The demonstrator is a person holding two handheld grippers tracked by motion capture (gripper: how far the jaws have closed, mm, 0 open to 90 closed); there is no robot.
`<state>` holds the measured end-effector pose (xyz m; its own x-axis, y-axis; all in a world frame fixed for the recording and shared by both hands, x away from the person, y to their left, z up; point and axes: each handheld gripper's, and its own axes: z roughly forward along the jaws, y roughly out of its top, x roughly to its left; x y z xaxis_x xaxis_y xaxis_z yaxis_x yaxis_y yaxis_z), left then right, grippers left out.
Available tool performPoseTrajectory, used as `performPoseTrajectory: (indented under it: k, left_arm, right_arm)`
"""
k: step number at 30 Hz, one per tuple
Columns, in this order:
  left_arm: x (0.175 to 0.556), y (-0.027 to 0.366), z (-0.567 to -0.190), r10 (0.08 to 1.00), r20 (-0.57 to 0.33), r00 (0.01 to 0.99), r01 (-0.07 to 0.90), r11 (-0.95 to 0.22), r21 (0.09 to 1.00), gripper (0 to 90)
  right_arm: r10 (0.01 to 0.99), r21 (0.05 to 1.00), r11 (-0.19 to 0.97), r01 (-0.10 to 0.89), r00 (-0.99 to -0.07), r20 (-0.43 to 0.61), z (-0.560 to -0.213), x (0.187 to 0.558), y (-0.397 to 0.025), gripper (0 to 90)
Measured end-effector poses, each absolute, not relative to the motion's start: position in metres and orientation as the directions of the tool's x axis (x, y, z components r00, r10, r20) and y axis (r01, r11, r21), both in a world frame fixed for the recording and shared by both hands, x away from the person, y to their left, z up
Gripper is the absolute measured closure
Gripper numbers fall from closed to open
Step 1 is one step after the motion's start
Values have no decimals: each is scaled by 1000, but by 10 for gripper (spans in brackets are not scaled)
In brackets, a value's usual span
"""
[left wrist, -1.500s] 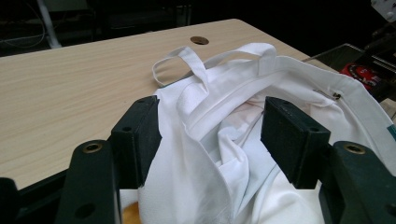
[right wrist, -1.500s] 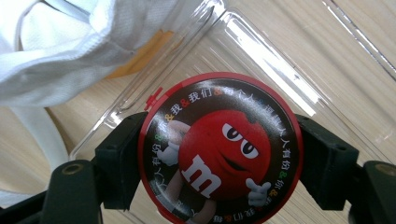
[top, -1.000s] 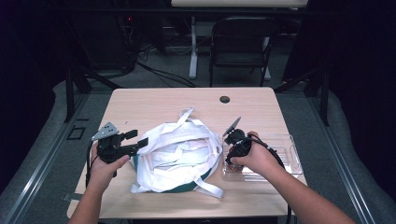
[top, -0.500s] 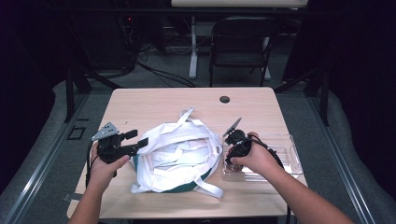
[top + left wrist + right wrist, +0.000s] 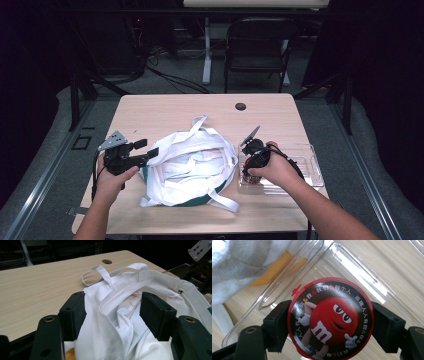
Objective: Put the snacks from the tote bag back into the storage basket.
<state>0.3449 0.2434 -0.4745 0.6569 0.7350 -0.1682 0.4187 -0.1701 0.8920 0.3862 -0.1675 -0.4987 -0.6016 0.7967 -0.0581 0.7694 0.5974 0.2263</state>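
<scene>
A white cloth bag [image 5: 187, 167] lies crumpled in the middle of the table [image 5: 170, 112], its straps looping toward 12 o'clock and trailing toward 5 o'clock, with a green edge showing at its near side.

The left gripper [image 5: 142, 152] sits at 9 o'clock of the bag, held in the person's left hand [image 5: 114, 175]. In the left gripper view its jaws stand wide apart, one on each side of the bag's rim and a strap; the left jaw lies against the cloth, the right jaw looks just clear of it. They grip nothing. The bag [image 5: 130, 315] gapes open ahead of them, with folded white cloth inside.

A clear plastic tray [image 5: 310, 165] rests at 3 o'clock of the bag, near the table's right edge. The right gripper [image 5: 250, 172] points down over the tray's left end, held in the right hand [image 5: 275, 167]. In the right gripper view its jaws press on either side of a round red tin [image 5: 330, 320], whose lid shows a red candy figure with a white "m" and a ring of small characters. The tin is over the tray [image 5: 352, 265]; whether it touches the tray floor I cannot tell.

A small dark round cap [image 5: 240, 106] sits in the table at 12 o'clock. A black chair [image 5: 260, 47] stands beyond the table.
</scene>
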Motion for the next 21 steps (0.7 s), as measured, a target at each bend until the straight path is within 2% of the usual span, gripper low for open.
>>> performPoseTrajectory:
  k: [5,21]
  left_arm:
    - [345,243,-475,735,-168,657,419,-171,892,374]
    - [345,243,-474,734,-170,657,419,-168,892,374]
  right_arm:
    - [787,194,612,766,-614,-59,-496,388,-168,246]
    - [808,238,580,779,-588,-41,-497,387,-169,247]
